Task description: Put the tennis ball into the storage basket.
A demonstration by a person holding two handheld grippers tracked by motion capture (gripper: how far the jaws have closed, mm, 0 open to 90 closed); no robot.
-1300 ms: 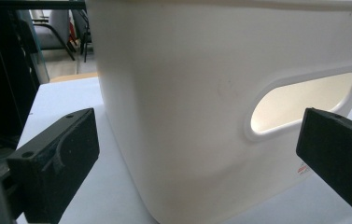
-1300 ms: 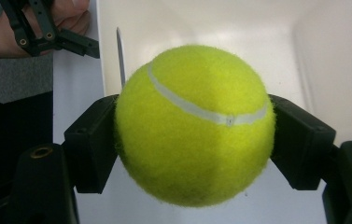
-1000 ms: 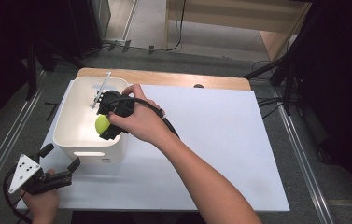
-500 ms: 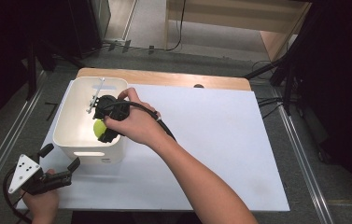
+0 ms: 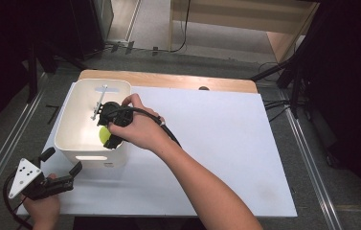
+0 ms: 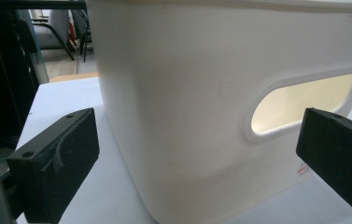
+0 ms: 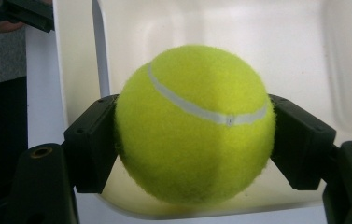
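A yellow tennis ball (image 7: pixel 194 123) sits squeezed between the two black jaws of my right gripper (image 5: pixel 105 135), which is shut on it. The ball (image 5: pixel 103 134) hangs inside the white bin (image 5: pixel 68 122) at the table's left, near the bin's front wall. My left gripper (image 5: pixel 62 165) stands open at the table's front left corner, just short of the bin's front wall. In the left gripper view the bin's wall (image 6: pixel 183 93) and its oval handle hole (image 6: pixel 302 102) lie between the spread jaws.
The white tabletop (image 5: pixel 226 139) stretches to the right of the bin. A wooden strip (image 5: pixel 168 80) runs along the table's far edge. Metal rails (image 5: pixel 307 158) flank the table, and cables (image 5: pixel 274 103) lie on the floor at the right.
My right gripper has carried the ball a little lower and nearer to the bin's front wall. The left gripper has stayed put.
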